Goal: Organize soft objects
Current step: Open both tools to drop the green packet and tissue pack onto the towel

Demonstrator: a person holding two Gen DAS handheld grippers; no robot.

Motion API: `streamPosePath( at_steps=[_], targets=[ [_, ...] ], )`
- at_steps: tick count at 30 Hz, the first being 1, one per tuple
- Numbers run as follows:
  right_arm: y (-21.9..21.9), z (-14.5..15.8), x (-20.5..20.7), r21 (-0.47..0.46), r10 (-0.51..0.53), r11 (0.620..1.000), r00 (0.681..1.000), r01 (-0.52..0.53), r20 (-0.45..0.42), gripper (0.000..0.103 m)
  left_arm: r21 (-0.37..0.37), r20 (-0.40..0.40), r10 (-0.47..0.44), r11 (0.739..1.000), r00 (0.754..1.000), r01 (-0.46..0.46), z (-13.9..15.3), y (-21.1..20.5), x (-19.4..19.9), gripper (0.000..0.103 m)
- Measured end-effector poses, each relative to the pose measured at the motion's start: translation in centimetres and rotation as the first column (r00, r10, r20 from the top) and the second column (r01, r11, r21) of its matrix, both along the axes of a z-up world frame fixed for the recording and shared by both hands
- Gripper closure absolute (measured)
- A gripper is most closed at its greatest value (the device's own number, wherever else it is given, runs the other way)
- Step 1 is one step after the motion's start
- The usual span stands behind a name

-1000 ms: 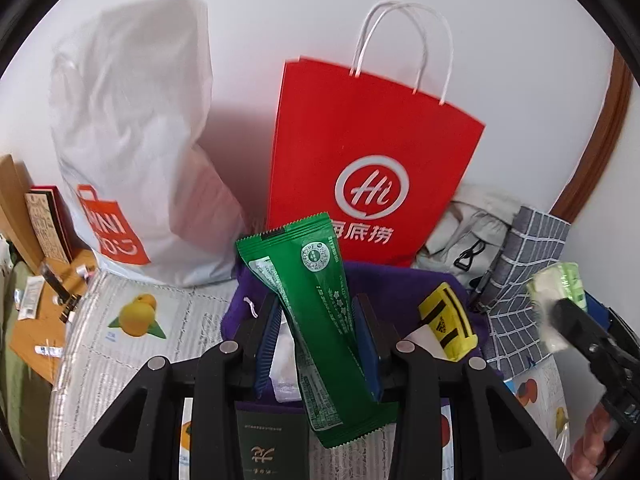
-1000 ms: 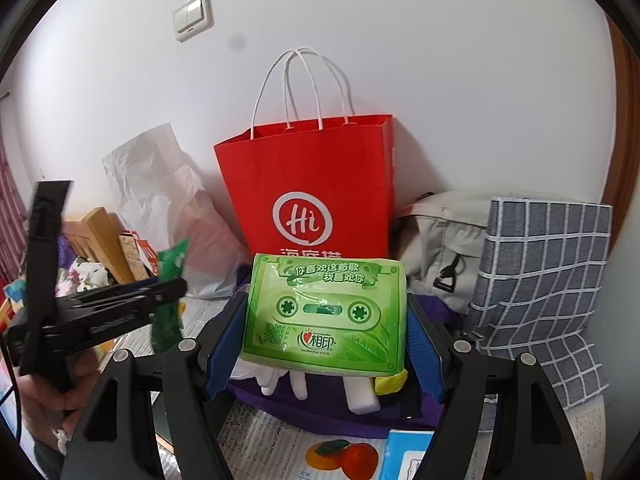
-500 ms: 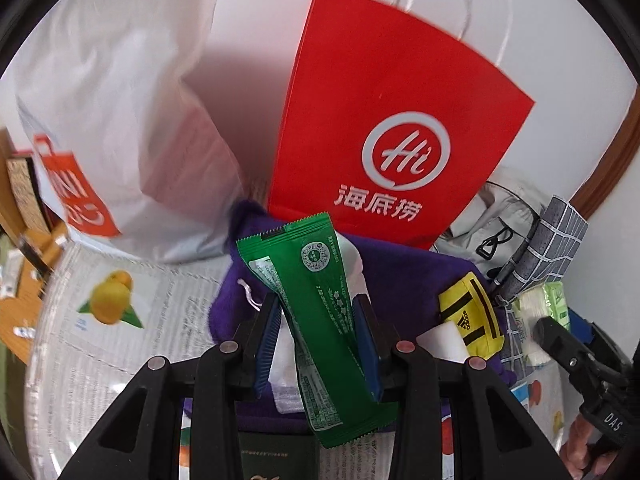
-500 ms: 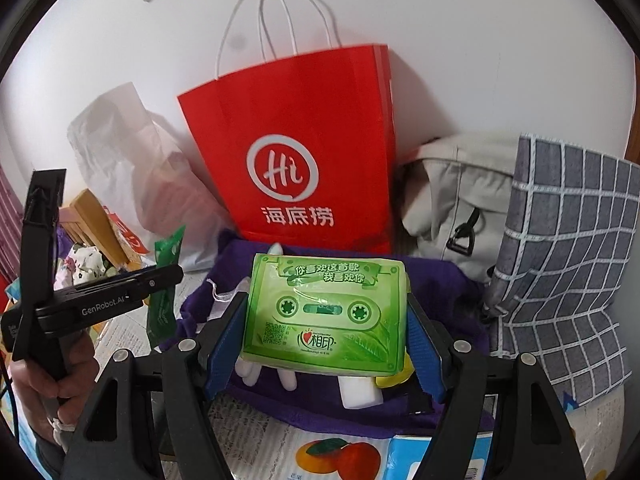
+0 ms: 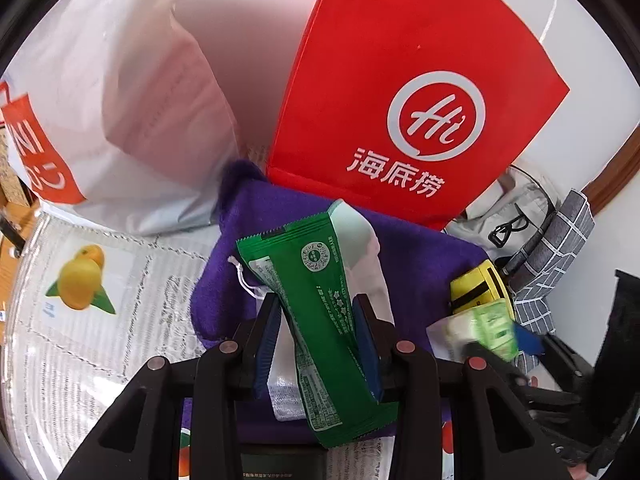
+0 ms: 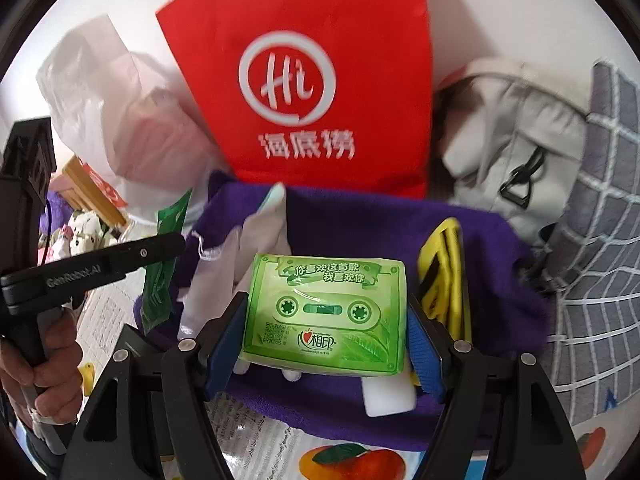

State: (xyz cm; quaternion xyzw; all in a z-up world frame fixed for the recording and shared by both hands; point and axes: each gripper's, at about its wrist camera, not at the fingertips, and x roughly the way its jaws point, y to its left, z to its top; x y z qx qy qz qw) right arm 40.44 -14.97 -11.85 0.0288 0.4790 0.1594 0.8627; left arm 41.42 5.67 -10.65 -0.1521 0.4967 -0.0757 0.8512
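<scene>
My left gripper is shut on a long green snack packet and holds it above a purple cloth. My right gripper is shut on a green tissue pack with a cassette print, also above the purple cloth. On the cloth lie a white glove, a yellow and black item and a white block. The tissue pack shows blurred at the right of the left wrist view.
A red paper bag stands against the wall right behind the cloth. A white plastic bag is left of it. A grey bag and a checked cloth lie to the right. A fruit-print mat covers the table.
Both grippers have moved forward and down toward the purple cloth and the red bag, each still holding its item. The two grippers have come closer together.
</scene>
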Motion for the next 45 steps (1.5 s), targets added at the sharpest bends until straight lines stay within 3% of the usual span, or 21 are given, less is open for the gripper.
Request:
streamPosePath(
  at_steps=[7,23,29,34,36,37,45],
  targets=[
    [0.8,-1.7,0.7,-0.067,0.003,0.998,1.0,-0.004,-0.009,0.03,-0.029,-0.031,-0.027,0.999,0.999,0.026,-1.2,-0.4,0.5,0.068],
    [1.4,-2.2,0.8,-0.085,0.025,0.996,1.0,-0.024,0.014,0.023,-0.042,-0.085,-0.041,0.998,0.996,0.037,-2.8,-0.6,1.1,0.066],
    [1.4,-1.9,0.7,-0.084,0.028,0.996,0.999,-0.025,0.025,0.023,-0.062,-0.065,-0.031,0.998,0.997,0.027,-2.6,-0.6,1.1,0.066],
    [0.8,-0.4,0.2,-0.083,0.014,0.996,0.998,-0.009,0.062,0.023,-0.091,-0.052,-0.022,0.996,0.998,0.017,-2.6,-0.6,1.2,0.061],
    [0.4,0.2,0.0,-0.075,0.006,0.997,0.997,-0.001,0.071,0.023,-0.095,-0.057,-0.017,0.995,0.998,0.012,-2.7,-0.6,1.3,0.045],
    [0.2,0.4,-0.1,-0.071,0.001,0.997,0.997,0.004,0.074,0.023,-0.091,-0.059,-0.014,0.996,0.998,0.008,-2.7,-0.7,1.3,0.043],
    [-0.7,2.3,-0.8,-0.046,-0.014,0.999,0.993,0.019,0.113,0.023,-0.071,-0.043,0.02,0.997,0.999,-0.023,-2.0,-0.2,1.1,0.032]
  ],
)
